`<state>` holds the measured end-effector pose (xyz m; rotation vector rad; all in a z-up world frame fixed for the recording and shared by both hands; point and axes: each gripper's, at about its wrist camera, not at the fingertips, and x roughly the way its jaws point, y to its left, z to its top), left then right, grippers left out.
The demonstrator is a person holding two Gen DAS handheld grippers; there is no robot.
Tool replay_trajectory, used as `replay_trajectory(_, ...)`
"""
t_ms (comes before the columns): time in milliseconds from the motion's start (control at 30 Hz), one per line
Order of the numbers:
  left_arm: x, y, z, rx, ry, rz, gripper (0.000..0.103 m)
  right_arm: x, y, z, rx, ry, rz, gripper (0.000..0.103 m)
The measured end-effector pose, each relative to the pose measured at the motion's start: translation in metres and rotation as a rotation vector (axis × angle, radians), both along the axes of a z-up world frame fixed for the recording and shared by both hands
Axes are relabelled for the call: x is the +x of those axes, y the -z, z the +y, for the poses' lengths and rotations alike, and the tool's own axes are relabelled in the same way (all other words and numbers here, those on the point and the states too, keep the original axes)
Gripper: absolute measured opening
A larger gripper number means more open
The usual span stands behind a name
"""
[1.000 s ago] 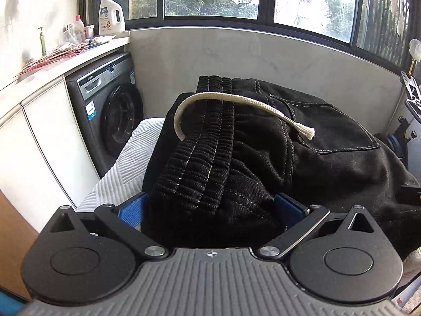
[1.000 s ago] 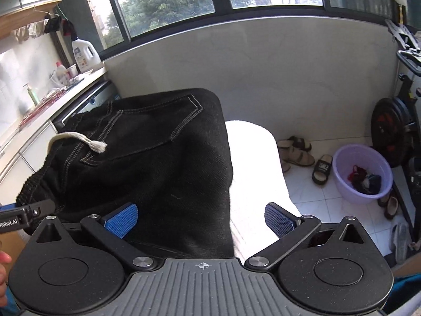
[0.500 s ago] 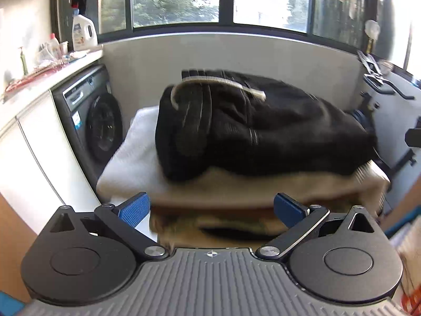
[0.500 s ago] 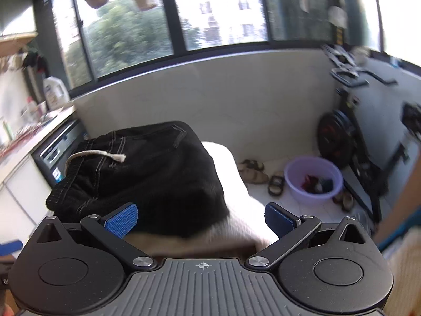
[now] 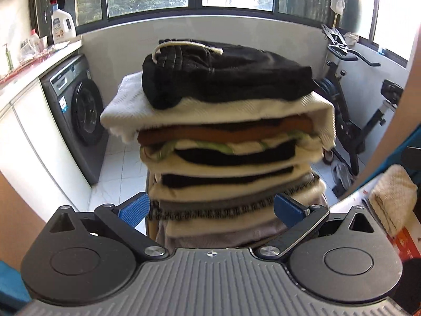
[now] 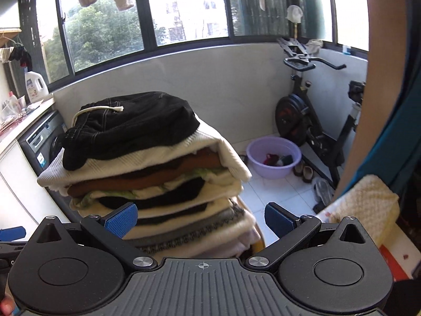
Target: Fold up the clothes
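My left gripper (image 5: 211,208) is spread wide and holds nothing, facing the lower layers of the clothes stack (image 5: 226,158) at 12 o'clock. My right gripper (image 6: 201,217) is spread too, empty, with the stack at its 11 o'clock. The folded black pants (image 5: 223,79) lie on top, their cord (image 5: 184,45) looped over the waistband. A washer (image 5: 76,105) stands at 9 o'clock, a purple basin (image 6: 273,158) at 1 o'clock on the floor.

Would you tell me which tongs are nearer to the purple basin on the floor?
Right. The right tongs, open, sit at the stack's right side, with the basin in plain view beyond. The left tongs, open, face the stack head-on; the basin is out of their view.
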<state>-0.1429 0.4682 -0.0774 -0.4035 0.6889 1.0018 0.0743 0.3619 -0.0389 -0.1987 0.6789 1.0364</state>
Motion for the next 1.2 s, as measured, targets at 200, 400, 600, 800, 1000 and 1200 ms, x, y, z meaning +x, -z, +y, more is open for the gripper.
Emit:
replay_trajectory(200,-0.006,-0.001,-0.042,0.013,0.0,0.034,0.102,-0.015,0.007,-0.051,-0.022,0.028,0.01,0.102)
replay_trajectory(400,0.002,0.003,-0.085,-0.023,-0.033,0.029,0.102,-0.017,0.01,-0.103,-0.024,0.032,-0.021,0.102)
replay_trajectory(600,0.024,0.012,-0.133,-0.07,-0.071,0.057,0.102,-0.005,0.019,-0.155,-0.025,-0.01,-0.04,0.102)
replay_trajectory(800,0.038,0.005,-0.175,-0.046,-0.112,0.09,0.102,0.016,0.024,-0.198,-0.009,-0.031,-0.007,0.102)
replay_trajectory(1000,0.052,0.009,-0.207,-0.079,-0.119,0.098,0.102,0.031,0.021,-0.23,0.002,-0.049,-0.001,0.102)
replay_trajectory(1200,0.064,0.005,-0.235,-0.077,-0.103,0.097,0.102,0.047,0.019,-0.256,0.012,-0.043,0.016,0.102)
